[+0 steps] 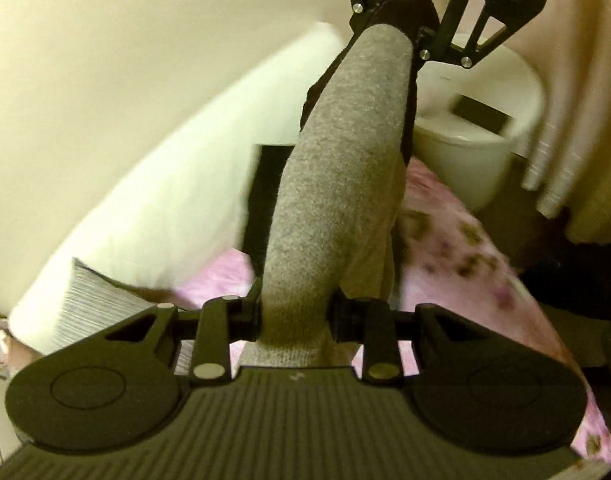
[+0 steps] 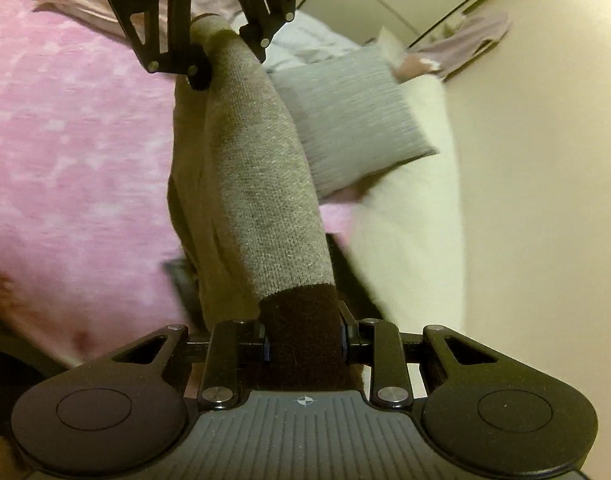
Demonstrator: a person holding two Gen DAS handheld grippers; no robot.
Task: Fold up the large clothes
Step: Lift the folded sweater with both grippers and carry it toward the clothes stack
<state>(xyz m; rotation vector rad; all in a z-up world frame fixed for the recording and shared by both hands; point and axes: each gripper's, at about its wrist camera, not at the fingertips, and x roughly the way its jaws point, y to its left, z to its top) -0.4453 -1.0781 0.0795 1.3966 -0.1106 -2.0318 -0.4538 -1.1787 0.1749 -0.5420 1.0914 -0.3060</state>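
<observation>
a: spanning the two grippers, item one: grey knit garment [image 1: 345, 184], bunched into a long roll, held up off the bed. its long axis runs straight from one gripper to the other.

b: ends?

a: grey ribbed end sits between the fingers of the left gripper [image 1: 295, 316], which are clamped on it. dark brown band [image 2: 303, 332] at the other end sits in the right gripper [image 2: 305, 344], likewise pinched tight. each wrist view shows the other gripper at the far end of the roll, so the two face each other along the cloth.

b: which hand is nearer the work?

a: neither; both are at the cloth, one per end. looser folds hang below the roll on the side toward the bed, in my judgement slack that wants spreading before any fold.

b: below it?

a: item two: pink floral bedspread [image 2: 77, 132], directly under the garment, the likely place to lay it.

b: surroundings?

a: item three: grey ribbed cushion [image 2: 353, 120], near the roll on the wall side. item four: white pillow [image 2: 409, 216] beside it. item five: white bin [image 1: 465, 160] beyond the bed. item six: pale curtain [image 1: 565, 160]. a dark flat object under the roll, too blurred to name.

b: obstruction?

a: the cushion looks closest to a lay-down path; judged a minor risk.
</observation>
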